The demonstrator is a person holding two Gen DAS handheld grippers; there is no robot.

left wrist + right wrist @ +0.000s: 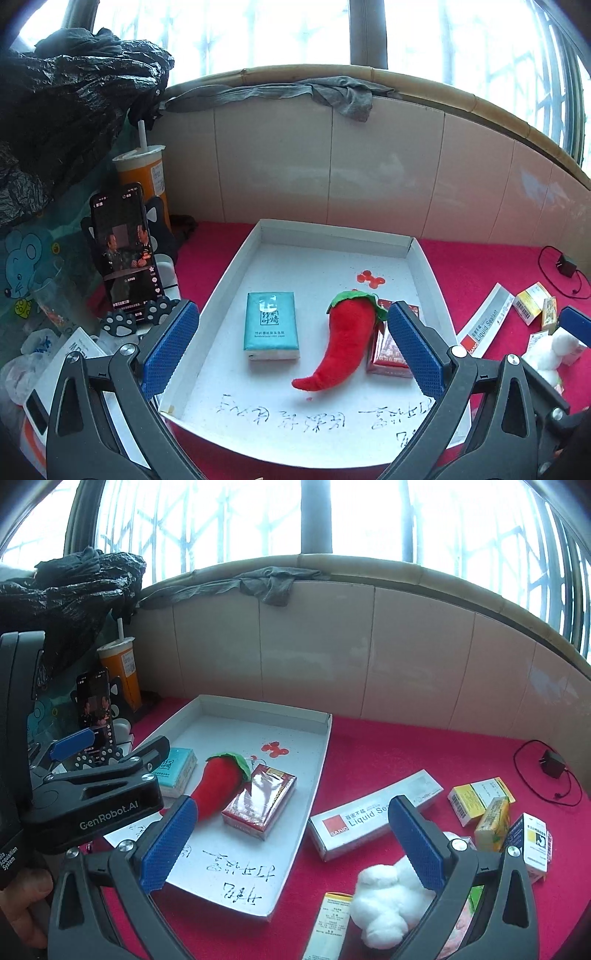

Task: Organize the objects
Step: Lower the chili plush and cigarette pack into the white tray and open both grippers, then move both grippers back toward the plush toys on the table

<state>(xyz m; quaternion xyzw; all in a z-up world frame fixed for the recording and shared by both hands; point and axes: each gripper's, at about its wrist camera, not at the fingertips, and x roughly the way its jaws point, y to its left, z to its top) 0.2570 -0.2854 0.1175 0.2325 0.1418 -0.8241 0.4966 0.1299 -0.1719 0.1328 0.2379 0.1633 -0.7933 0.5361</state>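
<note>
A shallow white box tray lies on the red cloth. In it are a teal tissue pack, a red plush chili and a red cigarette pack. My left gripper is open and empty, just above the tray's near end. My right gripper is open and empty, over the tray's right edge, with a white plush toy by its right finger. A long white Liquid Sealant box lies right of the tray.
Small yellow and white boxes lie at the right, one box at the front. A phone on a stand and an orange drink cup stand left of the tray. A black charger with cable lies far right. A tiled wall runs behind.
</note>
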